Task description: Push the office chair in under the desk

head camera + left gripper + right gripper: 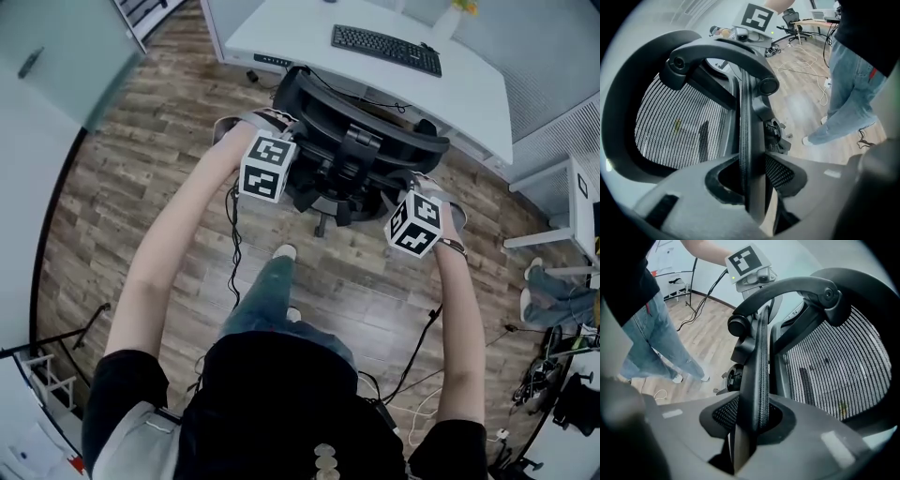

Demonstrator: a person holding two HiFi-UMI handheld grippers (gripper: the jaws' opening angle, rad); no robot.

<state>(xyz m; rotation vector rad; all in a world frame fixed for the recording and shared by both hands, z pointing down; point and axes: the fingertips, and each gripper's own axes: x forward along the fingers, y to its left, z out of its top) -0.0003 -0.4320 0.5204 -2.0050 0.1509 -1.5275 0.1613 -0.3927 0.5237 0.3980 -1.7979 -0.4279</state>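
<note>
1. The left gripper (749,187) and the right gripper (751,425) each pinch a side edge of the black mesh-backed office chair (361,141).
2. The chair stands just before the white curved desk (281,33), apparently not tucked under; most of the pushing remains.

the chair (352,131) has a frame of matt black plastic, smooth, with a dull sheen on the curved top bar (717,49). its back is a fine woven mesh (679,126), black and see-through. the floor (141,169) looks like grey-brown wood plank with visible grain. the desk (281,37) top is smooth, matt white. the keyboard (384,49) is black plastic. the jeans (848,93) are blue denim. the left gripper (749,185) is matt grey plastic; its pad (780,171) is black and dimpled.
</note>
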